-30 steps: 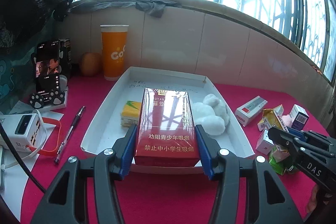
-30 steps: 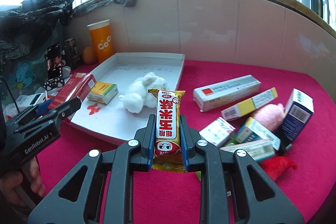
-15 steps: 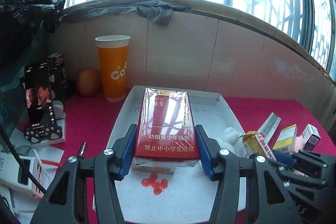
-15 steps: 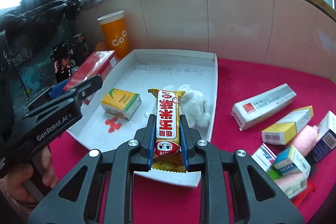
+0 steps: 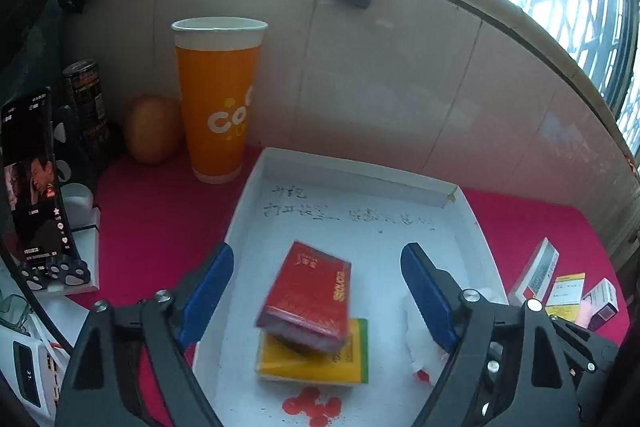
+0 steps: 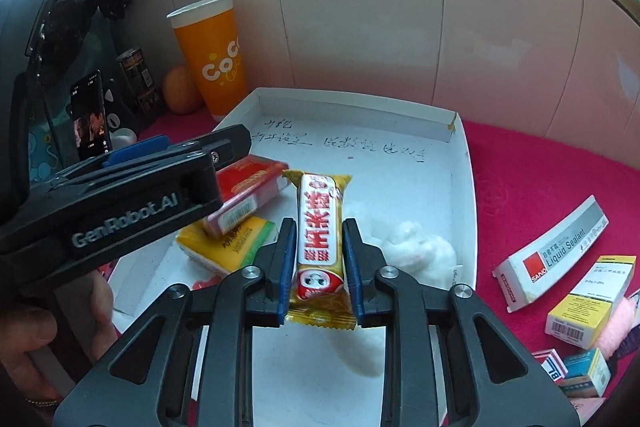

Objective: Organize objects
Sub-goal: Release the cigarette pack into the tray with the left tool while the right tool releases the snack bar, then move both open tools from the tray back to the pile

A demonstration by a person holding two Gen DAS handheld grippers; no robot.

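The snack bar in its yellow and red wrapper is pinched between the right gripper fingers, its long axis running straight out along them, top end pointing toward the far wall of the white tray. It hangs over the near part of the tray, with bare tray floor ahead of it and the white cotton balls just to its right. To my eye the next move is simply down and let go; the free floor lies forward of the bar, so the drop should go ahead rather than right, where the cotton sits.

The red cigarette pack lies in the tray, tilted, resting partly on the yellow box with its long axis angled toward the far left corner. It looks blurred, so I cannot say it has settled. The left gripper hangs above it with its blue pads spread wide, one on each side of the pack and touching nothing. In the right view that left gripper reaches in from the left, just beside the snack bar, so the two tools are crowded over the same end of the tray.

Outside the tray, on the red cloth, the Liquid Sealant box and other small cartons wait to the right, nearer the right gripper. An orange CoCo cup stands behind the tray's far left corner.
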